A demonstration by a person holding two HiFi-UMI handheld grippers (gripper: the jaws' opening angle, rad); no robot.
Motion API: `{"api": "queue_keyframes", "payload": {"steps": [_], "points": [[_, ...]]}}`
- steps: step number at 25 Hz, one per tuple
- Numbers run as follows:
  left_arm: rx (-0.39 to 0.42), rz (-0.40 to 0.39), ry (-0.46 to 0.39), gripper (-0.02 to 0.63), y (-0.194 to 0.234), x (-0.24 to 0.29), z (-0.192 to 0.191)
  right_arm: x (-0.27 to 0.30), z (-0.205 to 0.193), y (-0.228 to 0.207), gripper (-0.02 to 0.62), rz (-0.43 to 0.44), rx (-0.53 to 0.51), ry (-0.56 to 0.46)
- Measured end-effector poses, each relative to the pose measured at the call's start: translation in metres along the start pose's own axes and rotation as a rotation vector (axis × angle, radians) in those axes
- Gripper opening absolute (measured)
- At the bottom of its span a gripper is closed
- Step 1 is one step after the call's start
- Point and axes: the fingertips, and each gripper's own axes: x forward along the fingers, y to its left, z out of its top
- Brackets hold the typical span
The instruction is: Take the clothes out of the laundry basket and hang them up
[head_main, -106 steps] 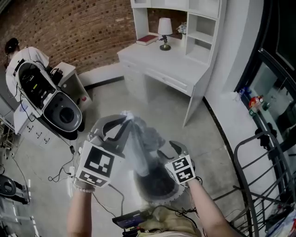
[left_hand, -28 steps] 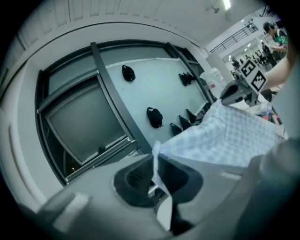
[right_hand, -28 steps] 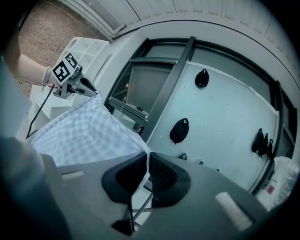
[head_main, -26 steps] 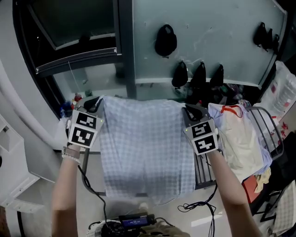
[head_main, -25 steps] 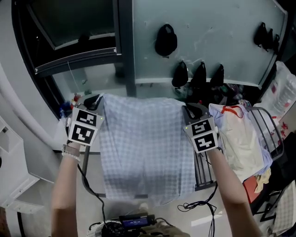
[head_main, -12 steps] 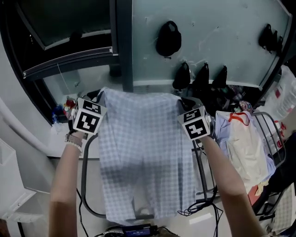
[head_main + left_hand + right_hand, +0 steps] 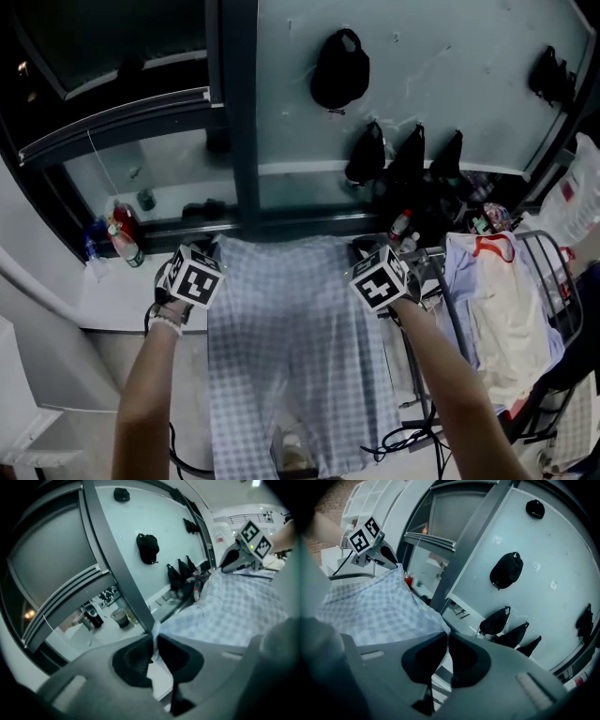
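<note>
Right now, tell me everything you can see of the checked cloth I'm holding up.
The checked garment looks like thin woven fabric in a small pale check. It is spread wide, its top edge stretched level between the left hand-held gripper and the right hand-held gripper, each pinching one top corner. The rest hangs down, softly creased, in front of a dark drying rack; whether it touches the rack can't be told.

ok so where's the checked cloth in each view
Head view: the checked cloth hangs in the centre, from mid-frame down to the bottom edge.
Left gripper view: the cloth fills the right half, at mid-height.
Right gripper view: the cloth fills the left half, at mid-height.
Shared landmark: the black cap, also seen at and.
</note>
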Motion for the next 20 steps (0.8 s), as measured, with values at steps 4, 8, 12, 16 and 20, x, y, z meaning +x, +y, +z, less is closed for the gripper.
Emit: {"api": "queue_keyframes", "payload": {"steps": [4, 8, 12, 16, 20], "points": [[-0.040, -0.074, 0.055, 0.115, -0.016, 0.014, -0.020, 0.006, -0.009, 0.006, 0.032, 0.028, 0.008, 0.030], [-0.071, -0.102, 0.031, 0.192, -0.021, 0.006, -0.023, 0.001, -0.013, 0.009, 0.179, 0.068, 0.109, 0.021], [-0.148, -0.044, -0.092, 0.121, -0.013, -0.031, -0.013, -0.024, 0.004, 0.010, 0.181, 0.088, 0.193, -0.115], [-0.182, 0.027, -0.197, -0.002, -0.011, -0.088, 0.002, -0.072, 0.033, 0.019, 0.019, 0.103, 0.234, -0.271], [-0.190, 0.078, -0.250, -0.006, -0.028, -0.154, 0.009, -0.123, 0.054, 0.045, 0.011, 0.165, 0.215, -0.395]]}}
